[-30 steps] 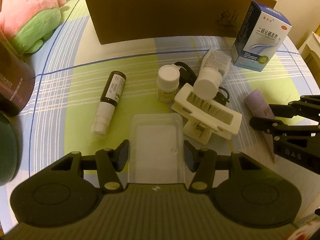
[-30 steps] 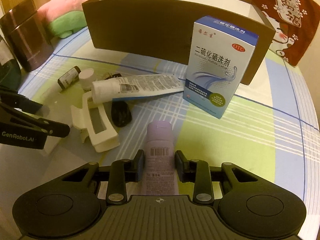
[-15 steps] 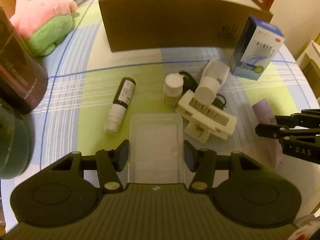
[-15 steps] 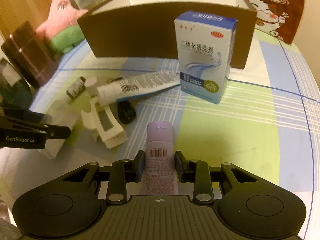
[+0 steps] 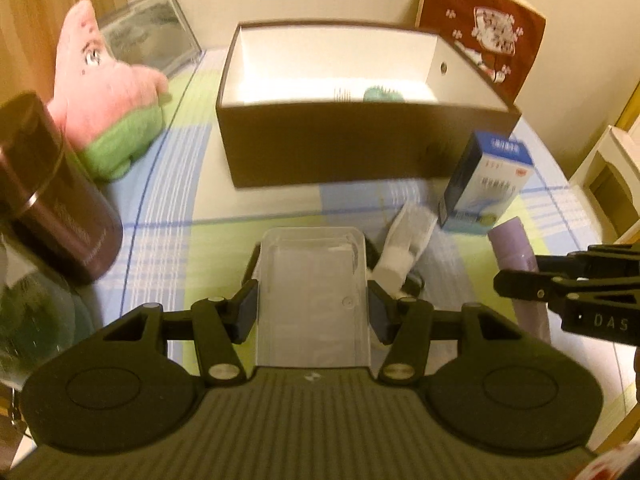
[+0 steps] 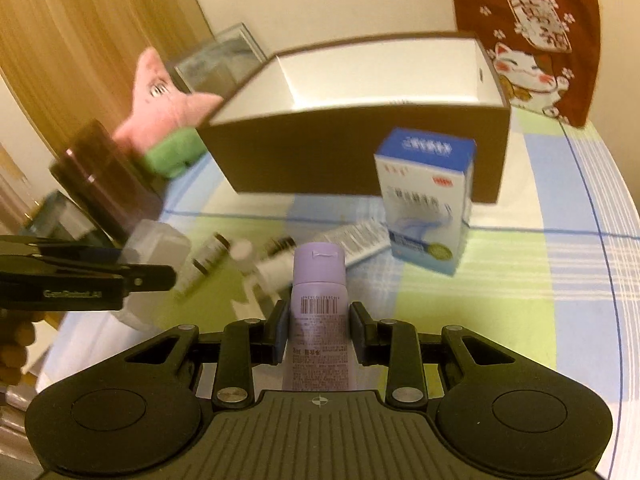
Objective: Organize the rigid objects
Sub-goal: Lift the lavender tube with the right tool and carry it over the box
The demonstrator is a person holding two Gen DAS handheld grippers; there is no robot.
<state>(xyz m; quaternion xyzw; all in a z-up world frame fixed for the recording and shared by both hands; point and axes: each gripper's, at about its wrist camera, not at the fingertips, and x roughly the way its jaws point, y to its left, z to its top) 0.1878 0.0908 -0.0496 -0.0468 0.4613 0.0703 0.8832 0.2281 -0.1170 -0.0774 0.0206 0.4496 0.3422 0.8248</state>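
Above the plaid tablecloth (image 5: 168, 216), left gripper (image 5: 312, 312) clamps a clear plastic box (image 5: 313, 292) — right gripper (image 6: 319, 330) grips a lilac bottle (image 6: 318, 304).

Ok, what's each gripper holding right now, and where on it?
Left gripper clamps the clear plastic case by its long sides; right gripper clamps the lilac tube around its body, cap forward.

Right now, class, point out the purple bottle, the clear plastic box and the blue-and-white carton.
purple bottle (image 6: 318, 308), right wrist view, barcode label.
clear plastic box (image 5: 312, 296), left wrist view, middle of its lid.
blue-and-white carton (image 6: 426, 212), right wrist view, front face.
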